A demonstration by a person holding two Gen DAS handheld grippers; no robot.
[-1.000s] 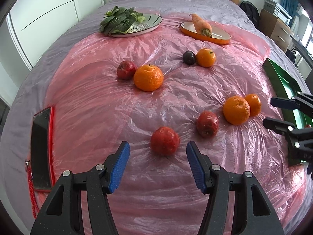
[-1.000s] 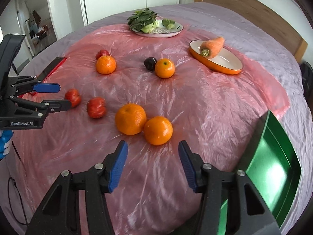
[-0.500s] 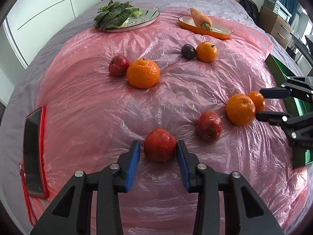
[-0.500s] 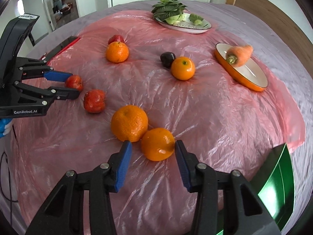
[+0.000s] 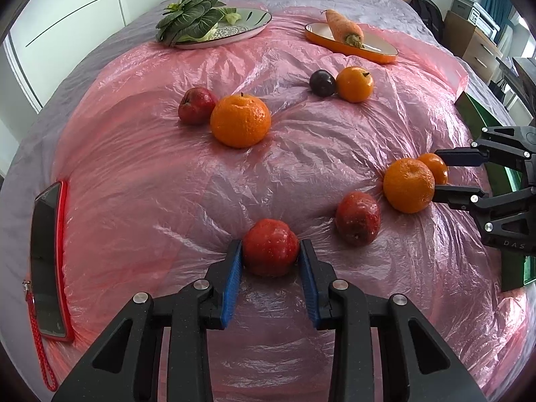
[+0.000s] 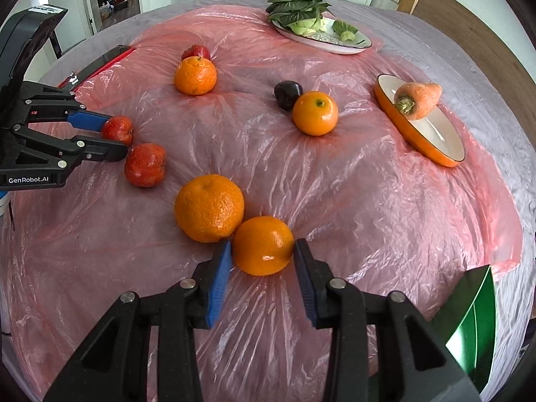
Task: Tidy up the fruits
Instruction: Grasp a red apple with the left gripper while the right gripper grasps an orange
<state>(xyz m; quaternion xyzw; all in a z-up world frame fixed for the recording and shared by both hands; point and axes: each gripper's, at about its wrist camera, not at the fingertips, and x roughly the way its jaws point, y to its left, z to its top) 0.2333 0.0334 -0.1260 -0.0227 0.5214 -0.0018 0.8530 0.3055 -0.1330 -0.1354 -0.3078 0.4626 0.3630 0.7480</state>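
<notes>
Left claw (image 5: 270, 258): its blue pads press both sides of a red fruit (image 5: 270, 247), low in the middle of the left wrist view.
Right claw (image 6: 263, 259): its jaws are closing on a small orange (image 6: 263, 245) that sits between them. One pad looks to touch it; the other I cannot tell.
Big orange (image 6: 209, 207): touching the small one — the near pad could bump it and make it roll.
Pink plastic sheet (image 6: 368, 207): soft and crinkly, so fruit may slip, or the sheet may get pinched.
Green tray (image 6: 475, 321): cut off at the lower right edge — I cannot see inside it.
</notes>
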